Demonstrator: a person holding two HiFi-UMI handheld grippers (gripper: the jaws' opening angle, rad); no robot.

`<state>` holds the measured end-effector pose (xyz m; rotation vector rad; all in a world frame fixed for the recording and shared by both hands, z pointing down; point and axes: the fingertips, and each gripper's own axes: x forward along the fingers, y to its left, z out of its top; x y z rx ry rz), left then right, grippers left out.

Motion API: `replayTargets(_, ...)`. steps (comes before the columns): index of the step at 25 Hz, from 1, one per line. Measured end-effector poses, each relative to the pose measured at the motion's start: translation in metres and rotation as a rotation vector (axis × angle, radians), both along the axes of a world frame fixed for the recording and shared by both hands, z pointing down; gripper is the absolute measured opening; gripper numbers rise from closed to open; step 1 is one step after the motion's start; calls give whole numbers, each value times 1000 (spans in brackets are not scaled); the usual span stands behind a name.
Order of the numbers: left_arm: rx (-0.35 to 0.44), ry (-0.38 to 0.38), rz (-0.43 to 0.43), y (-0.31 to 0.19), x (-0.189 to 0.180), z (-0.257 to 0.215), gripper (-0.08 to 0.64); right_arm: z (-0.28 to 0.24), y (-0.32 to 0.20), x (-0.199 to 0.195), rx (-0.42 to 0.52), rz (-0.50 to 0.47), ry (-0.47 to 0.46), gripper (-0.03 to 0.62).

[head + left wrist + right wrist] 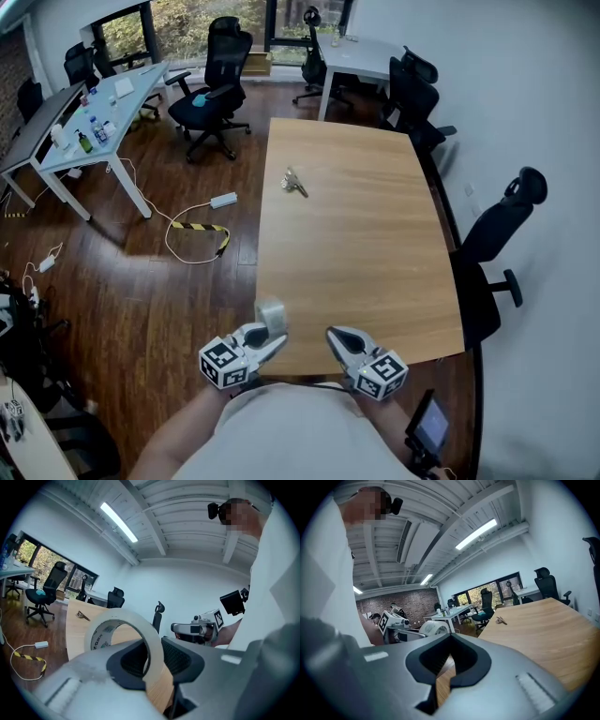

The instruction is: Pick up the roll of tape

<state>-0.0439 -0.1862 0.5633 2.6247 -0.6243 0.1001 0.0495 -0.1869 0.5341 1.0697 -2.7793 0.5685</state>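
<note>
The roll of tape [123, 617] stands upright on its edge in the left gripper [152, 662]. One side of its band runs down between the two dark fingers [180, 660], and the open hoop rises above them. This grip probably suits the roll's shape, since the thin wall of a hollow ring gives a firmer pinch than its full width would. The fingers are partly apart, only as far as the band's thickness, and they clamp on it from both sides.

In the head view the roll [270, 315] is at the near edge of the wooden surface [375, 253], just beyond the left gripper [267, 342] and close to the person's body. It appears to be held clear of the wood, so the pick-up looks essentially done.

The right gripper [449, 660] waits beside it, apparently spare for this task. Its fingers [468, 667] are drawn together to a thin slit and hold nothing. A bunch of keys [294, 183] lies untouched, well apart up the surface.
</note>
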Motion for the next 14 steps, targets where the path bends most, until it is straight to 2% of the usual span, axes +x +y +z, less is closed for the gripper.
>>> replayTargets(14,-26,-20,-13,-6,1,8,103,9,-9,-4,-10,-31,-3,5)
